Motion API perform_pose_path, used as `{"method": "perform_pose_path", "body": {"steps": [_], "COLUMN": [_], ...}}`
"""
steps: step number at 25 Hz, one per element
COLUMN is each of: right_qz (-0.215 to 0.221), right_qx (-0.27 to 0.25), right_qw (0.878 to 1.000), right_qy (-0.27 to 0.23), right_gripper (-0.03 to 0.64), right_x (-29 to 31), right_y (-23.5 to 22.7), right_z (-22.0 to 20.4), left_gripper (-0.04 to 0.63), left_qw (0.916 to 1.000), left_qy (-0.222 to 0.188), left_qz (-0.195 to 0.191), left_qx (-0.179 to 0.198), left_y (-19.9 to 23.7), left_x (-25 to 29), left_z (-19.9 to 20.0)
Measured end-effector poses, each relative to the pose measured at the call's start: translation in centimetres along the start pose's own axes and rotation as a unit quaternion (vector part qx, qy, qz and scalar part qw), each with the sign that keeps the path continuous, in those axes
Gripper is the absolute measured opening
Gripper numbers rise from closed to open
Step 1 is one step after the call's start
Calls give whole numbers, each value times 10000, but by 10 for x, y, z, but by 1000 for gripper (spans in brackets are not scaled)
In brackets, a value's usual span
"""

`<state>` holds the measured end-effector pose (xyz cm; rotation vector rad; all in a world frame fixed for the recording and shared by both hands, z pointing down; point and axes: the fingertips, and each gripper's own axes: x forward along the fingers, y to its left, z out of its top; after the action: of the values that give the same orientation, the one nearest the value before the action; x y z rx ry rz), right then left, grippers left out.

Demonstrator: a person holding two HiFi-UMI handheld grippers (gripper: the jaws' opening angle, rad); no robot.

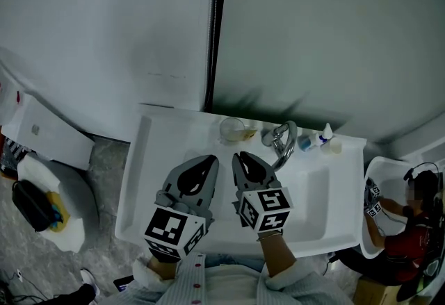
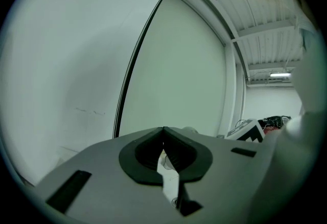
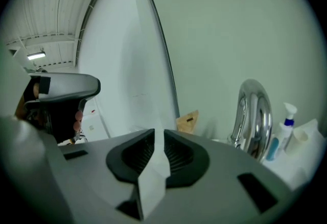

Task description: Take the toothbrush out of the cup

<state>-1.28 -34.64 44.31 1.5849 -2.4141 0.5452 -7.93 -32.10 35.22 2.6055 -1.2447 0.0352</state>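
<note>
In the head view, both grippers are hovering side by side over the white sink (image 1: 137,178) in the lower middle of the frame, and both are pointing toward its back edge. The left gripper (image 1: 210,158) is keeping its jaws pressed together at the tips, with nothing between them. The right gripper (image 1: 239,155) is holding its jaws slightly spread and is also pinching nothing.

The clear cup (image 1: 231,130) is standing on the sink's back ledge, just above the right gripper's tips and left of the faucet (image 1: 281,140). A yellowish thing (image 1: 249,135) is showing at the cup's right side. It is too small to tell whether this is the toothbrush. Small bottles (image 1: 318,139) are standing on the ledge to the right of the faucet.
</note>
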Motion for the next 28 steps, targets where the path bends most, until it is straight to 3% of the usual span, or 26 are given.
{"method": "perform_pose_path", "body": {"steps": [20,28], "right_qz": [-620,-795], "right_qx": [687,787], "right_qw": [9953,9931], "right_qy": [299,339], "right_gripper": [228,239], "right_x": [58,73], "right_y": [-35,-49], "right_z": [-33,-37], "left_gripper": [17,17], "left_qw": [9986,9970], "left_qy": [358,547], "left_qz": [23,-5], "left_qx": [-400,-553], "left_y": [29,38], "left_x": [16,21], "left_z": [-39,-57]}}
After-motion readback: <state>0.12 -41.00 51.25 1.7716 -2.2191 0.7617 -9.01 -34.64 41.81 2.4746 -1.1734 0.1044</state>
